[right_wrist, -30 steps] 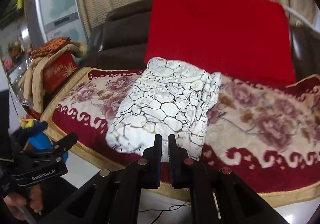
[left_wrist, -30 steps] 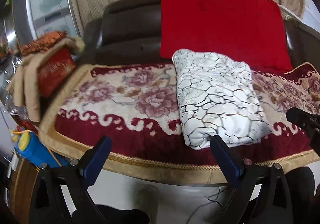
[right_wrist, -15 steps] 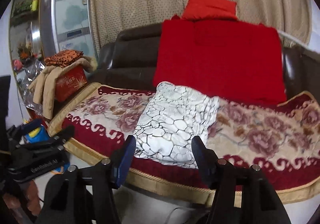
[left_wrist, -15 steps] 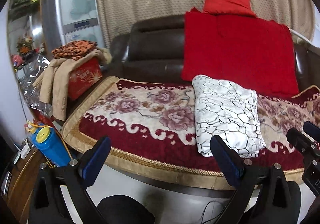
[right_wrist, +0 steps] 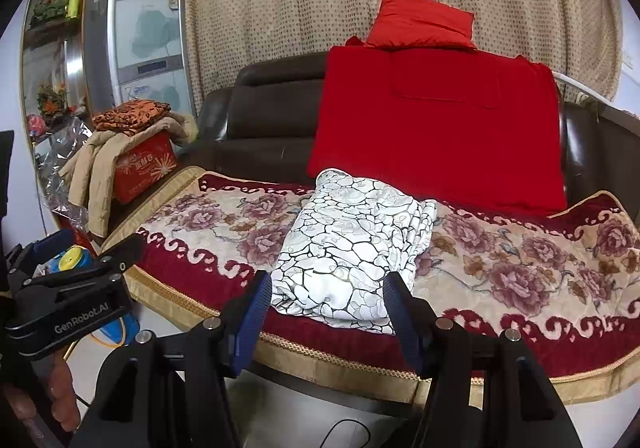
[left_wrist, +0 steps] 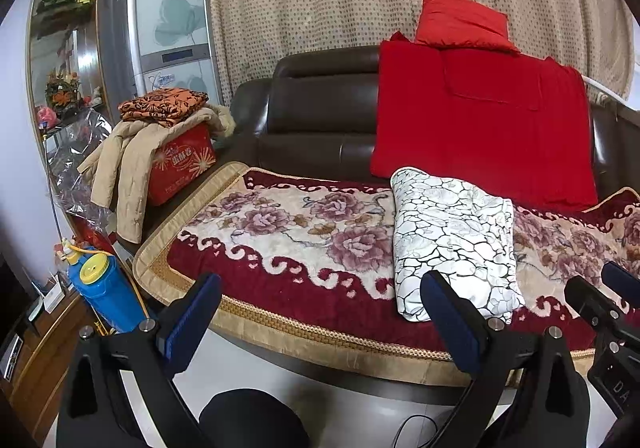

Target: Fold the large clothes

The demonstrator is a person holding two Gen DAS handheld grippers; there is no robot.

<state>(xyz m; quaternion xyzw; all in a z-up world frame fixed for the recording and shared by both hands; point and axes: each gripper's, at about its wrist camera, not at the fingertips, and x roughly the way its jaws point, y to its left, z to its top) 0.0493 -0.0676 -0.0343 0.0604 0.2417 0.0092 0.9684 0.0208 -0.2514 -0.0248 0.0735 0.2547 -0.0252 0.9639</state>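
Observation:
A folded white garment with a dark crackle pattern (left_wrist: 452, 240) lies on the floral sofa cover (left_wrist: 304, 224), near its front edge; it also shows in the right wrist view (right_wrist: 352, 248). My left gripper (left_wrist: 320, 312) is open and empty, held back in front of the sofa edge, left of the garment. My right gripper (right_wrist: 328, 308) is open and empty, just in front of the garment's near end, apart from it. The left gripper's body shows in the right wrist view (right_wrist: 68, 308).
A red blanket (left_wrist: 480, 127) hangs over the dark sofa back, with a red pillow (left_wrist: 460, 19) on top. A red box (left_wrist: 180, 163) draped with a beige coat and orange cloth sits at the sofa's left. A blue bottle (left_wrist: 100, 288) stands lower left.
Both grippers have pulled back and up from the sofa. The right gripper, shut a second ago, has opened. The folded garment has stayed in place.

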